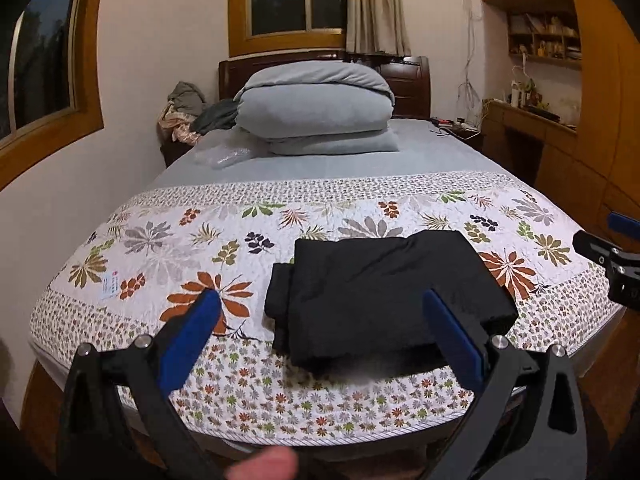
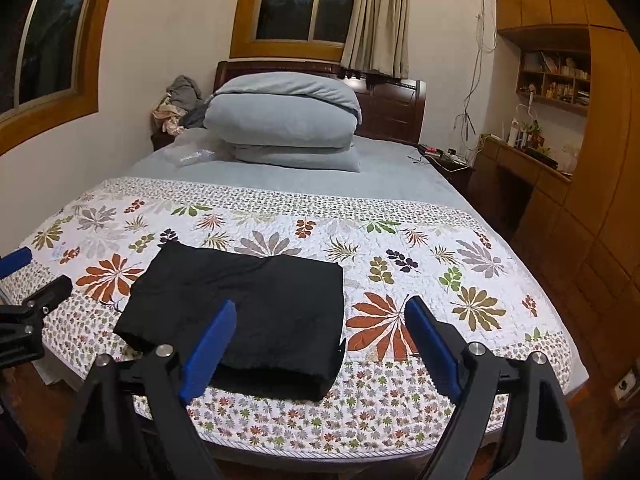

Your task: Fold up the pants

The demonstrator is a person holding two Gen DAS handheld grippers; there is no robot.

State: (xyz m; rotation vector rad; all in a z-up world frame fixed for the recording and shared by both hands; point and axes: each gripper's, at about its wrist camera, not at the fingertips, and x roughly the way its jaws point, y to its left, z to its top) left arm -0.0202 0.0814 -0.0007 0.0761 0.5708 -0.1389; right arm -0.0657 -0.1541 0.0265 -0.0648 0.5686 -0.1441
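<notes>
Pants lie folded in a black rectangle on the quilt near the bed's foot edge, lower centre in the left view and lower left of centre in the right view; how many layers, I can't tell, only stepped edges at their left side. Left gripper is spread wide and holds nothing, its right finger covering part of the pants' near right corner. Right gripper is also wide and empty, its left finger overlapping the pants' near edge, and a blurred fingertip shows at bottom centre.
</notes>
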